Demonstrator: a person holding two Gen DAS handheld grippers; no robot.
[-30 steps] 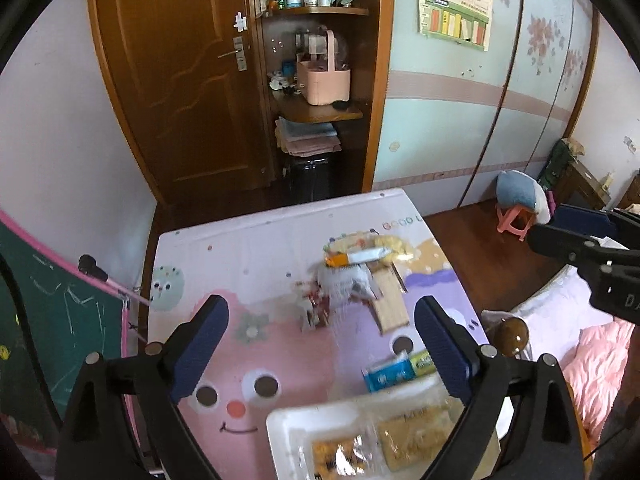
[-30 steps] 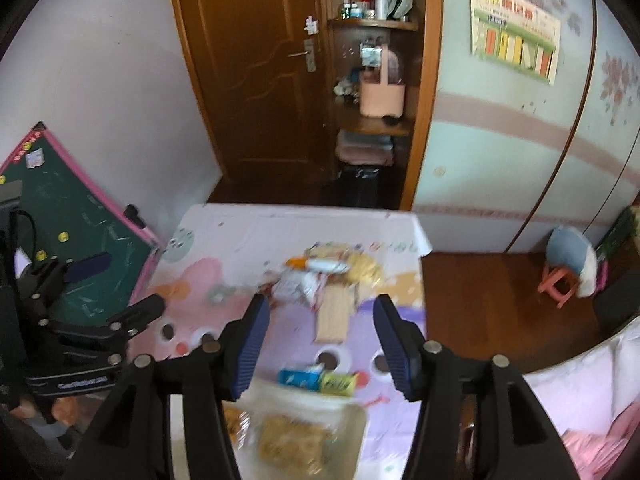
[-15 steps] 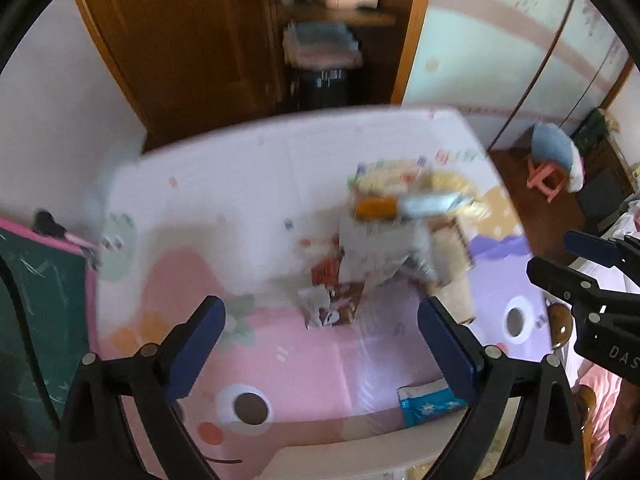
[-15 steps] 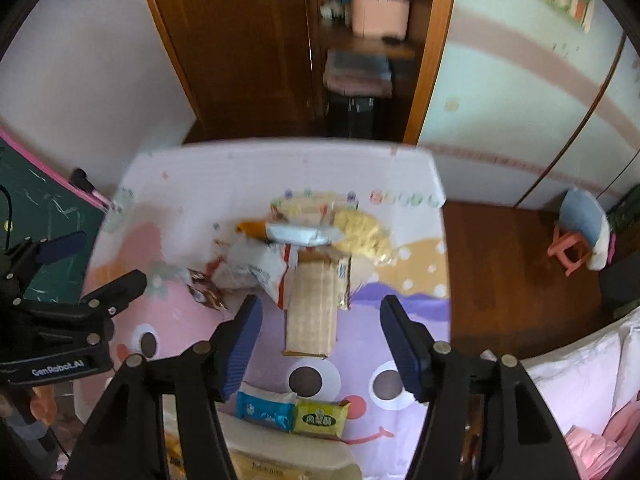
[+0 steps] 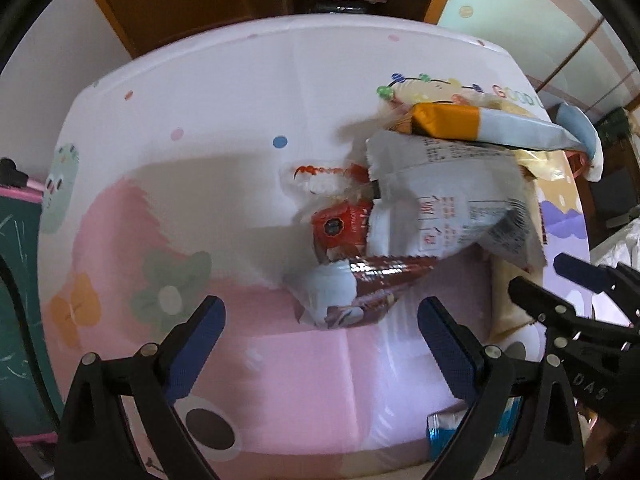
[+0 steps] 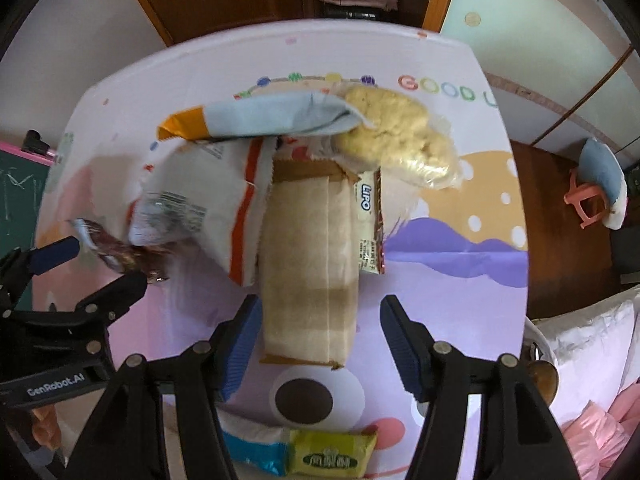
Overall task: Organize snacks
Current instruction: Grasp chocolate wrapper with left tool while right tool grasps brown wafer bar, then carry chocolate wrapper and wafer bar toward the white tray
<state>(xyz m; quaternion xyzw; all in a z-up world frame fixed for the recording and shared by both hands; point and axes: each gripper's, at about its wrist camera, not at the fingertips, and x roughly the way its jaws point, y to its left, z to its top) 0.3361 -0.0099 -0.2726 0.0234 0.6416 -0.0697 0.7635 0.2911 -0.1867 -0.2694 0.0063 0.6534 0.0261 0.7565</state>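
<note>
A pile of snacks lies on the cartoon-print table (image 5: 224,92). In the left wrist view my left gripper (image 5: 320,332) is open just short of a brown and white wrapper (image 5: 352,292), with a red packet (image 5: 340,228), a white bag (image 5: 444,204) and an orange and blue packet (image 5: 480,126) behind. In the right wrist view my right gripper (image 6: 316,332) is open around the near end of a long tan cracker pack (image 6: 308,264). A clear bag of yellow cakes (image 6: 396,136) and a Lipo packet (image 6: 370,216) lie beyond.
A blue packet (image 6: 252,450) and a yellow-green packet (image 6: 332,456) lie at the table's near edge. A green chalkboard (image 5: 16,280) stands left. A wooden door and shelf are behind the table. A pink stool (image 6: 588,200) and bedding (image 6: 592,348) are right.
Both grippers have moved forward and down toward the snack pile. The white tray has dropped out of view. Both stay open.
</note>
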